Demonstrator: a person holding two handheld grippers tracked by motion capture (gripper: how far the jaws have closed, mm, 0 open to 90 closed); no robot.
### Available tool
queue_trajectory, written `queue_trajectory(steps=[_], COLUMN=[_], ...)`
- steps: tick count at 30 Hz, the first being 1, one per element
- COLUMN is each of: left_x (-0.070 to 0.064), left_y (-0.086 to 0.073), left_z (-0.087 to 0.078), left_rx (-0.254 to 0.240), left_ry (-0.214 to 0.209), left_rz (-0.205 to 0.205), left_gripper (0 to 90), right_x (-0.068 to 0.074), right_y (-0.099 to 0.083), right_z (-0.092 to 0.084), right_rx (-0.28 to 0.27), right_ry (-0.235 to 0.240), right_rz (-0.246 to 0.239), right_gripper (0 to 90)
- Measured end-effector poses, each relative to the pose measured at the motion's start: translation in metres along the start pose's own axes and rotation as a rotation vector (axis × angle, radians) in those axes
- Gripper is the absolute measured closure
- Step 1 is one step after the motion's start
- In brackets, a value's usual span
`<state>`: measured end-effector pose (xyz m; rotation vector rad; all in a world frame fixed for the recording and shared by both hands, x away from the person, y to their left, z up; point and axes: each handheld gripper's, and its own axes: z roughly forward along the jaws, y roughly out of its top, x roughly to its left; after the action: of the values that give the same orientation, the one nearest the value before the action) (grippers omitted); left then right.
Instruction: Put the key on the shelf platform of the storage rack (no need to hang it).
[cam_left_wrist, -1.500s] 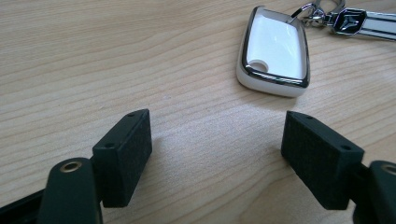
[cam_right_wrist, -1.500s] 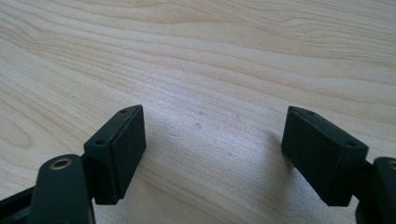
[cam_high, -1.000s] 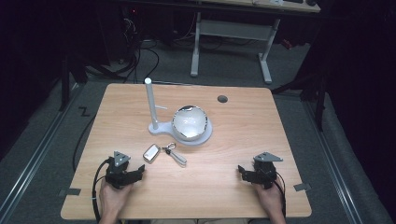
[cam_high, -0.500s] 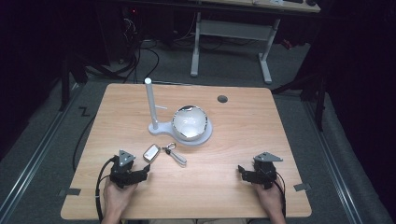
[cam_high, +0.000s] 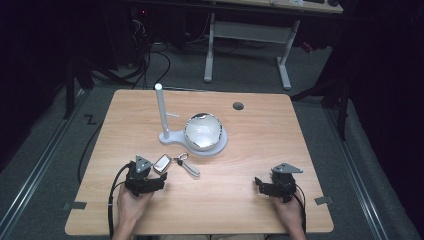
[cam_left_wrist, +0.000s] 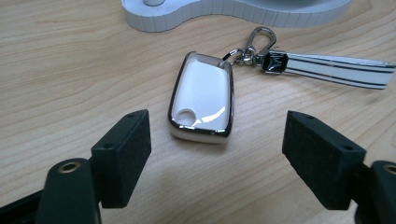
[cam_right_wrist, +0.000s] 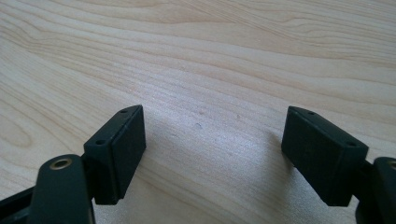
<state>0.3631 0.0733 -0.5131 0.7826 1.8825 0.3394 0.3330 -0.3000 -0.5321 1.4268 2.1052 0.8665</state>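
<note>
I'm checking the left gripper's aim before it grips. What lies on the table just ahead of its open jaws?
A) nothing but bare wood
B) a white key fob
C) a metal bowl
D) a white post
B: the left gripper has its jaws wide apart, with the key fob lying flat just beyond them, untouched.

Lab: test table (cam_high: 280, 150), floor cables (cam_high: 150, 60)

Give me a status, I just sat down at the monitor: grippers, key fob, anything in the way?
Left gripper open, closing in on key fob. Right gripper open, idle. Fob flat on table, untouched. Path clear.
</note>
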Motion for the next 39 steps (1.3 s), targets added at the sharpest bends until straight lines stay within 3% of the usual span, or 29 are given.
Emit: queue_trajectory(steps=[9,10,15,20,32,35,39], left_x=[-0.012,-0.012,-0.01,-0.009,-0.01,-0.011,-0.012], left_y=[-0.001,-0.001,-0.001,-0.008,-0.008,-0.008,-0.007], left_z=[0.018,0.021,0.035,0.044,0.046,0.046,0.046], left_rx=[-0.003,-0.004,0.003,-0.005,0.021,0.021,0.039], left_ry=[0.021,0.019,0.048,0.071,0.069,0.074,0.088], left_rz=[0.009,0.026,0.025,0.083,0.056,0.059,0.072], left_gripper=[24.4,24.5,25.7,28.4,40.0,47.2,49.1], right_x=[0.0,0.0,0.0,0.0,0.0,0.0,0.0], right_y=[0.0,0.0,0.0,0.0,0.0,0.0,0.0], right_z=[0.0,0.0,0.0,0.0,0.0,0.0,0.0], right_rx=[0.0,0.0,0.0,0.0,0.0,0.0,0.0], right_ry=[0.0,0.0,0.0,0.0,0.0,0.0,0.0], right_rz=[0.0,0.0,0.0,0.0,0.0,0.0,0.0], right_gripper=[22.2,22.2,22.2,22.2,22.2,22.2,22.2])
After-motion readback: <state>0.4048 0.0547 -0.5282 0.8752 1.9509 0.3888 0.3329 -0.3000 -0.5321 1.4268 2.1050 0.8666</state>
